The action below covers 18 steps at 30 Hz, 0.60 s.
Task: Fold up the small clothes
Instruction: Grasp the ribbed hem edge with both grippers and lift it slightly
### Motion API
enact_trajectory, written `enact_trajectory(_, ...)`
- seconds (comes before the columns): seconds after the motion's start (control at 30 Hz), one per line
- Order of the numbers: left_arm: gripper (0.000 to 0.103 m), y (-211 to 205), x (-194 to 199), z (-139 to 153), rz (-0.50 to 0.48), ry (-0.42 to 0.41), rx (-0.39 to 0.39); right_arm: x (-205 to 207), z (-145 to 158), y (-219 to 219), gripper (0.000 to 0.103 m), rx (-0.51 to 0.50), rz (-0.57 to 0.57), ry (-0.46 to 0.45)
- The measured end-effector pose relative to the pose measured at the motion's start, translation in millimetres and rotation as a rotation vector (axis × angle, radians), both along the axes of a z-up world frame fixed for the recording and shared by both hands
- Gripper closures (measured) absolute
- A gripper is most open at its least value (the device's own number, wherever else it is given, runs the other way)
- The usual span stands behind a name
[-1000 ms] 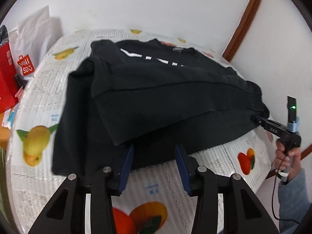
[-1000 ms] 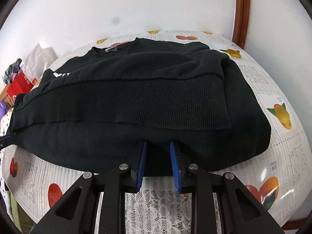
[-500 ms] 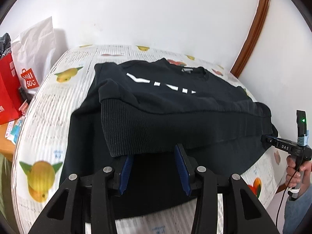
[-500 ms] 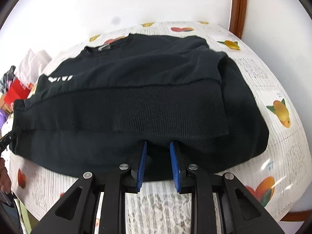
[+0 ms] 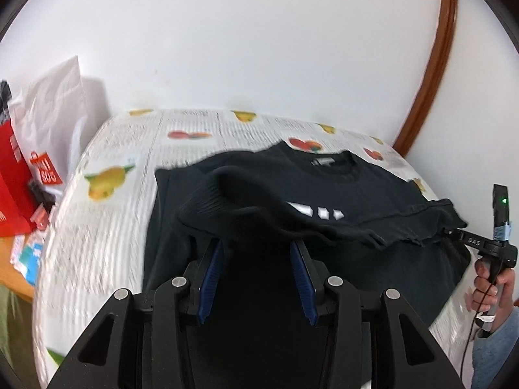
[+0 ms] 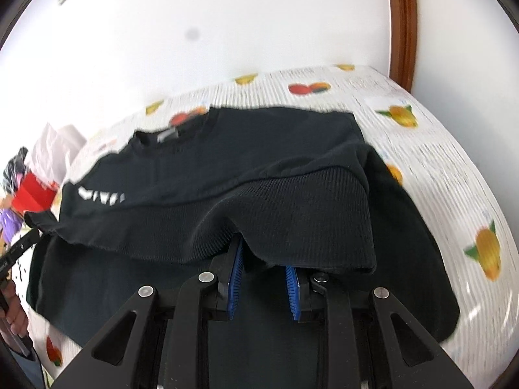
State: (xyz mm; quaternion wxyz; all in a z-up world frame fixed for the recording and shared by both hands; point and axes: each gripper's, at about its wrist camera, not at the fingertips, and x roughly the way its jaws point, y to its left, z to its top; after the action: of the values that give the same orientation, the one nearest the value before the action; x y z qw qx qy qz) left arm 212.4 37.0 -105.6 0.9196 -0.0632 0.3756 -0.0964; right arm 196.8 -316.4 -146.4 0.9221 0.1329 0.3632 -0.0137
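1. A black sweatshirt (image 5: 366, 194) lies on a table under a fruit-print cloth (image 5: 107, 214), neck end towards the far wall, its ribbed hem (image 6: 311, 214) lifted and folded back over the body.
2. The left gripper (image 5: 256, 256) holds one end of that hem: cloth is bunched over and between its blue pads (image 5: 211, 275), and the tips are buried in the fabric. The pads stand partly apart with the thick rib filling the gap between them.
3. The right gripper (image 6: 263, 267) holds the other end. The rib drapes over its blue pads (image 6: 235, 278), which sit close together with fabric between the tips.
4. Beyond the left fingers, white marks (image 5: 319, 210) printed on the chest show just past the raised hem.
5. To the right of the left fingers, a hand (image 5: 489, 285) grips the handle of the other gripper, whose tip meets the hem's edge.
6. Far to the left of the left fingers, a white bag (image 5: 55, 110) and a red bag (image 5: 13, 181) stand beside the table.
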Motion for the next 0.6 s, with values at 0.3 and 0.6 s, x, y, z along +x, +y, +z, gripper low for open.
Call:
enact_trajectory(0.3,0.063,14.7,62.0,-4.7,0.065,0.04,-0.012,68.9,13.0,-20.2,0.079,0.02,-0.049,-0.028)
enact_trajectory(0.6,0.062,32.8,83.4,-17.6,0.074,0.1,0.068,80.0,35.5,-17.8,0.073,-0.097,0.037,-0.086)
